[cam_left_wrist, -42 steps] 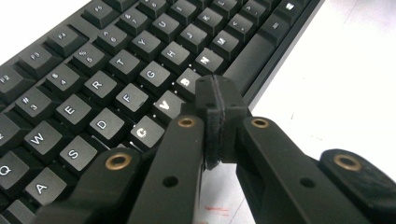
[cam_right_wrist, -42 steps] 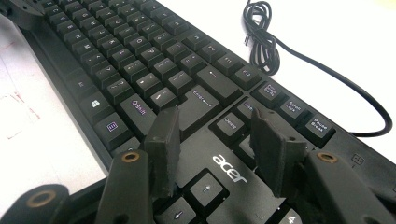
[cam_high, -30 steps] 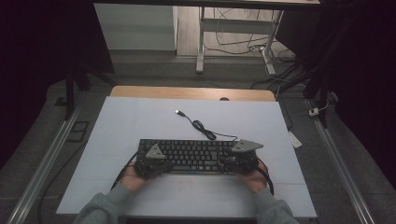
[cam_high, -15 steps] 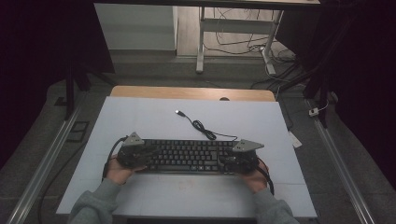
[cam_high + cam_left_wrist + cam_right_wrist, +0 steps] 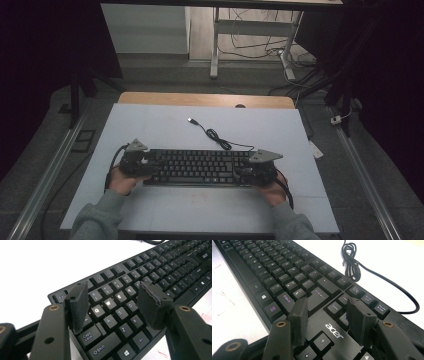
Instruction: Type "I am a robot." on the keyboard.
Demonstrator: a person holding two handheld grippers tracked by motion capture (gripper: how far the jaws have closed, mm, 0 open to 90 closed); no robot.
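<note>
Black keyboard [image 5: 197,167], long axis left-right across lower-centre bench [image 5: 165,120]. Left hand-held gripper [image 5: 141,161] just opened wide over its left end, empty; right hand-held gripper [image 5: 251,172] wide, empty, over its right end.

Left claw [image 5: 113,305], just opened, hovers spread over the black keyboard [image 5: 160,272] (QWERTY end), gripping nothing.

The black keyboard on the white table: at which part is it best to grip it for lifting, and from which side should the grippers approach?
Probably the two short ends of the keyboard, one gripper on each, coming from its left and right sides. It is long, flat and thin, so only its edges fit between jaws. The left gripper and right gripper are open.
</note>
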